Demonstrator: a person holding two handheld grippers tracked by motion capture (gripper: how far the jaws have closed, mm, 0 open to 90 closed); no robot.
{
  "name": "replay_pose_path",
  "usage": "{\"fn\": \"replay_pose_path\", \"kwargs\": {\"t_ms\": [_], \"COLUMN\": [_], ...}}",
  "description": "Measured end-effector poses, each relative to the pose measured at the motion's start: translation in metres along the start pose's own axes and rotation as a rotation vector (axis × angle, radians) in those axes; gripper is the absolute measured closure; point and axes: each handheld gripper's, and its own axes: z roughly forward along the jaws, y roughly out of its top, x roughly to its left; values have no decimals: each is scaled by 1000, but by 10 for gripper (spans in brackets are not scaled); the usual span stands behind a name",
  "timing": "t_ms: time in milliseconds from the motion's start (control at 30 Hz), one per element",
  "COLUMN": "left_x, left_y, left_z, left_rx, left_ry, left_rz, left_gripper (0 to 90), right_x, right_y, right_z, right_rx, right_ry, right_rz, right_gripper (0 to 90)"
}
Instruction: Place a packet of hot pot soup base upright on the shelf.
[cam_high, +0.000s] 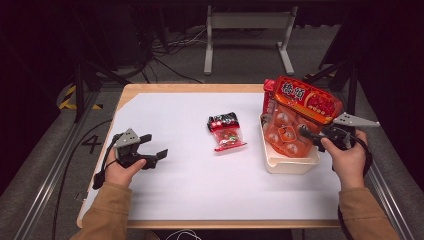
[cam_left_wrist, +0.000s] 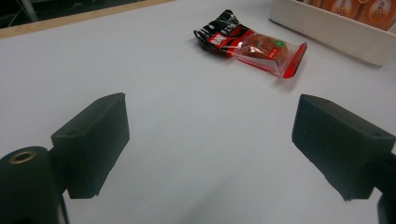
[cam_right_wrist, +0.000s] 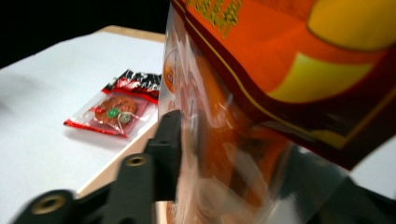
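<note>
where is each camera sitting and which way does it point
High view: above the person's side, looking forward and down on the table; both forearms, left gripper and right gripper show.
Left gripper view: on the left gripper, looking across the table between its wide-apart jaws.
Right gripper view: on the right gripper, facing the big orange bag, which stands between its jaws.
All three share the small snack packet; the white bin shows in high and left gripper views.
</note>
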Motion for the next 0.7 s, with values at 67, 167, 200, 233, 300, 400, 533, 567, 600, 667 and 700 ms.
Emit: {"fn": "replay_pose_path", "kwargs": {"t_ms": [67,167,200,233,300,400,533,567,600,667,700], "left_x": [0,-1,-1,-1,0,-1,-1,-1,-1,-2,-3], "left_y": [0,1,2,2,3,4,5,5,6,6,6], "left_z": [0,2,3,3,4,7,9,11,12,13,13], "left_rx": [3,3,6,7,3,1,4,4,4,5,6], "left_ry": [-1,-7,-10,-9,-11,-17,-24,-26,-25,-26,-29], "left_rz": [8,9,8,9,14,13,14,14,18,17,13], "left_gripper": [119,119,119,119,119,119,119,119,119,119,119], "right_x": [0,-1,-1,-2,-2,-1,4,5,7,11,13], "right_y": [1,1,1,1,1,0,-5,-6,-7,-8,-9], "right_z": [-3,-7,-8,-10,-13,-20,-31,-34,-37,-42,-45], "right_rx": [-9,-31,-34,-39,-41,-35,-25,-29,-37,-48,-49], "right_ry": [-7,-29,-37,-41,-56,-84,-116,-122,-126,-132,-134], "right_rz": [11,13,14,12,3,-18,-46,-48,-48,-55,-57], "right_gripper": [484,377,348,321,276,254,251,251,250,246,241]}}
